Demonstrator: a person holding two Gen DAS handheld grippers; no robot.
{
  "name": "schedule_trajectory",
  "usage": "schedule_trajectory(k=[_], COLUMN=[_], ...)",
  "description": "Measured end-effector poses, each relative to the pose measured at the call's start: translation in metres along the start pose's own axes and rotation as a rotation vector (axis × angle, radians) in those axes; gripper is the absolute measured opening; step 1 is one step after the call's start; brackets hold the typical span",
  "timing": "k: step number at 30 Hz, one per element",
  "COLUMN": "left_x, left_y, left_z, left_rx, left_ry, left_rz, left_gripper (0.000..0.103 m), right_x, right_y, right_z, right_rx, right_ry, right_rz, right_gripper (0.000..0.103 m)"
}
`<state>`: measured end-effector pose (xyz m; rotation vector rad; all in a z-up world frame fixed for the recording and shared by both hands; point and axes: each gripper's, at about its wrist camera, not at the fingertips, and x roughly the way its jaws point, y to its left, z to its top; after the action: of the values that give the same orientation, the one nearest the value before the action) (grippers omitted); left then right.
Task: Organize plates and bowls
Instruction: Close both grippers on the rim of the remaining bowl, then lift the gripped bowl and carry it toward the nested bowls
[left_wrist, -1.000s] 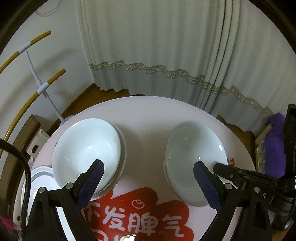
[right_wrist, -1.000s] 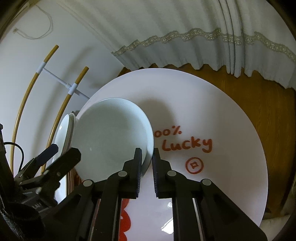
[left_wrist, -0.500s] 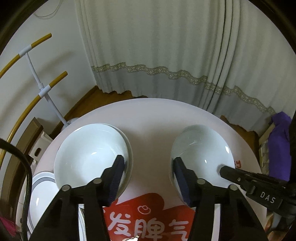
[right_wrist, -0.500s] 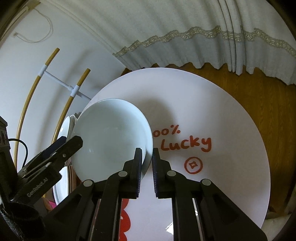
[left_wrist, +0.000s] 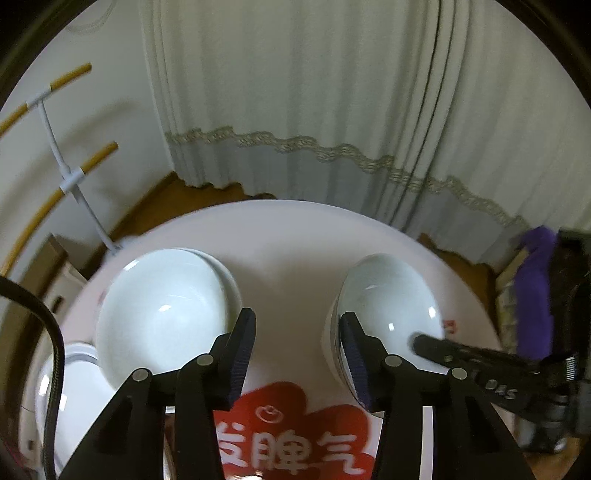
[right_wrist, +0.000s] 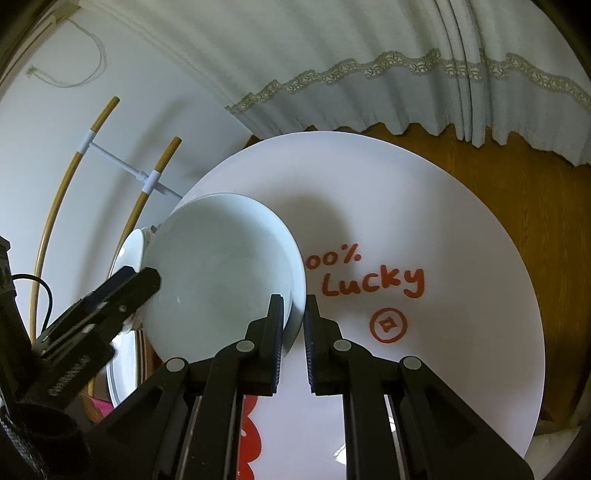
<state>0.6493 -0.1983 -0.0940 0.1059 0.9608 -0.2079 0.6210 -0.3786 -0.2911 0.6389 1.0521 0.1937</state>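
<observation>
Two pale bowls stand on the round white table (left_wrist: 288, 251). The left bowl (left_wrist: 162, 310) sits nested in another one. My right gripper (right_wrist: 293, 314) is shut on the near rim of the right bowl (right_wrist: 221, 280). In the left wrist view that gripper (left_wrist: 421, 338) shows at the right bowl's (left_wrist: 388, 302) far side. My left gripper (left_wrist: 297, 336) hangs between the two bowls, half open. Only bare table and red print show between its pads. Its right finger (left_wrist: 351, 343) is close by the right bowl's rim. Whether it touches I cannot tell.
White plates with grey rings (left_wrist: 70, 387) lie at the table's left edge. A rack of yellow and white poles (right_wrist: 155, 173) stands behind. Curtains (left_wrist: 332, 110) hang over a wooden floor (right_wrist: 535, 192). A purple thing (left_wrist: 535, 288) and a cardboard box (left_wrist: 55, 266) flank the table.
My left gripper's jaws have narrowed from wide apart, astride both bowls, to about half that, inside the gap between the bowls. The right gripper and its bowl have not moved.
</observation>
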Motion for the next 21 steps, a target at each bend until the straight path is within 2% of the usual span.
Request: schedule_trajectory(k=[11, 12, 14, 16, 21], left_x=[0.012, 0.012, 0.013, 0.015, 0.016], left_y=[0.007, 0.004, -0.001, -0.005, -0.002], left_z=[0.005, 0.006, 0.006, 0.005, 0.006], left_rx=[0.034, 0.038, 0.051, 0.067, 0.08], left_ry=[0.031, 0.03, 0.034, 0.037, 0.025], left_rz=[0.01, 0.01, -0.001, -0.016, -0.036], left_gripper=[0.042, 0.039, 0.02, 0.01, 0.006], right_x=[0.001, 0.001, 0.001, 0.001, 0.002], right_y=[-0.007, -0.007, -0.009, -0.008, -0.01], right_z=[-0.001, -0.001, 0.0, 0.0, 0.0], right_rx=[0.027, 0.028, 0.026, 0.026, 0.022], right_ry=[0.005, 0.004, 0.003, 0.002, 0.004], right_rz=[0.024, 0.028, 0.032, 0.042, 0.042], right_gripper=[0.01, 0.01, 0.01, 0.01, 0.01])
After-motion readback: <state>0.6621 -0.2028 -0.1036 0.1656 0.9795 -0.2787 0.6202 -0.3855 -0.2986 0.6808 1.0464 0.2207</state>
